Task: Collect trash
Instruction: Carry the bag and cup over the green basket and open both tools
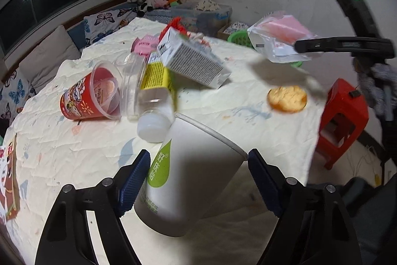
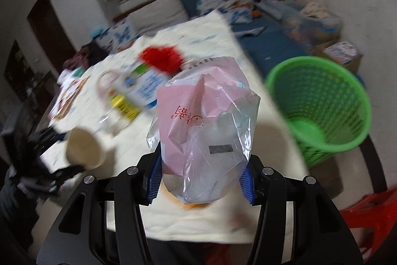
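**A:** What is the right gripper (image 2: 201, 180) carrying?

**B:** A crumpled pink-and-clear plastic wrapper (image 2: 203, 131), pinched between its 2 blue pads (image 2: 153, 181) at the center of the right wrist view. It hangs above the cloth-covered table (image 2: 268, 140), and the green mesh waste basket (image 2: 320, 106) sits at right of that frame, beyond the table edge.

**B:** I'd say the step is the drop. Swing right until the wrapper is over the basket's mouth, not its rim, then spread the fingers. Light film can cling to a pad, so a small shake may help.

**A:** And the left gripper (image 1: 198, 178)?

**B:** Its fingers are spread either side of a white paper cup (image 1: 188, 178) with a green label, low in the left wrist frame. The left pad looks to be touching the wall; the right one sits just beside the rim. I can't tell if it bears any squeeze. Close gently, as paper walls buckle.

**A:** What's left?

**B:** Plenty, left of center in that frame: a red printed cup (image 1: 86, 98), a clear jar with a yellow label (image 1: 148, 88), a milk carton (image 1: 193, 61), plus a biscuit (image 1: 287, 99) at right of center.
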`<state>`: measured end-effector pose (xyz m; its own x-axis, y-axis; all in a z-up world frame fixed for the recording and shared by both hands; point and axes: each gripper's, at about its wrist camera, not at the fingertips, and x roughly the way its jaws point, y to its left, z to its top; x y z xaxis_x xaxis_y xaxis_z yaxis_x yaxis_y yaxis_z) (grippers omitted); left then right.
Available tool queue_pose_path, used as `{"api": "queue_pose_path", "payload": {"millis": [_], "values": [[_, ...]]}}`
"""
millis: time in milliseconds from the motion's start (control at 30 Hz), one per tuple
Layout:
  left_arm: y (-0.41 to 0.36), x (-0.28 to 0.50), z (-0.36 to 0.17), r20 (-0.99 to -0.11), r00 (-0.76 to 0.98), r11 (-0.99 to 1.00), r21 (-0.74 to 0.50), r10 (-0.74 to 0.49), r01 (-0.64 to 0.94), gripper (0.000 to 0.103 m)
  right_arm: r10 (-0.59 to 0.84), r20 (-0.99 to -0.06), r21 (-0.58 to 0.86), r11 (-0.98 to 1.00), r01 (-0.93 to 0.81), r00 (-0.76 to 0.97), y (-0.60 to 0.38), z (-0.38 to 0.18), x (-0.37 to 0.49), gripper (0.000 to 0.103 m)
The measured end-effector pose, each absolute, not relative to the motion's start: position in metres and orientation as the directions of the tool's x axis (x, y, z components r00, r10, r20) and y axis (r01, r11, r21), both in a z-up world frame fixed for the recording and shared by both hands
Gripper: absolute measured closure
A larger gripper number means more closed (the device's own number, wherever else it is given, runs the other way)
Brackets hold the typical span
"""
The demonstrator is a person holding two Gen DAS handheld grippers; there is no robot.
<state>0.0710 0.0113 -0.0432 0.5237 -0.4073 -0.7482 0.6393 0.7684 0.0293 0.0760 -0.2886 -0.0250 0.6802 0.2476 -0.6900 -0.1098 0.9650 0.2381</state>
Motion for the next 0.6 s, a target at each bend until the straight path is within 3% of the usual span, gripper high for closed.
{"api": "queue_pose_path", "payload": {"millis": [600], "values": [[-0.067,0.109,0.032,-0.626,0.575,0.774,-0.074,-0.527,0.629,0.027,0.025,-0.772,0.159,0.975,0.155,0.635,-0.421,-0.086,0.164,0.05]]}}
